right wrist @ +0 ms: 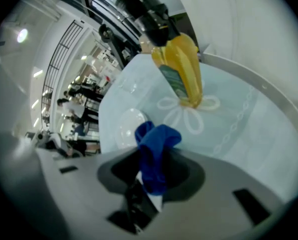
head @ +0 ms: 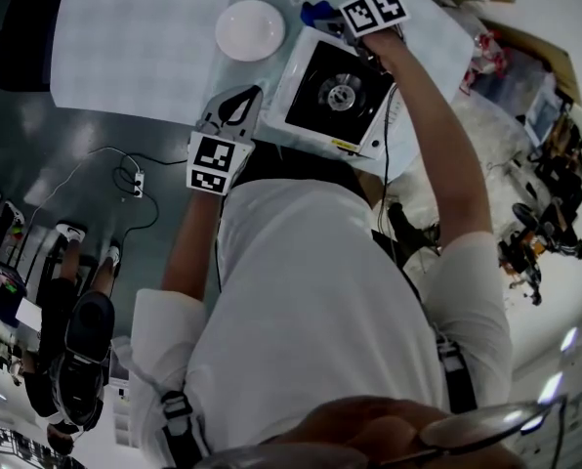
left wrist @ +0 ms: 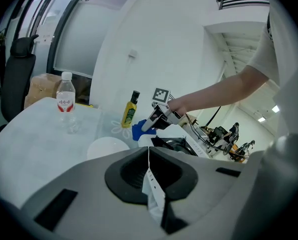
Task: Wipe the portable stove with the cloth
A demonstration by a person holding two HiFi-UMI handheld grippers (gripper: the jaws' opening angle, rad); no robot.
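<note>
While my right claw (right wrist: 150, 184) pinches the blue cloth (right wrist: 157, 149) tight between its jaws, I judge the wipe is only starting. The cloth sits at the far edge of the portable stove (head: 335, 91) on the desk (head: 135, 47). Next I must press it down and drag it across the top. My left claw (left wrist: 149, 156) is closed on nothing, near the stove's front corner. Only the right gripper view shows the pinch, and only the head view shows the whole stove.
</note>
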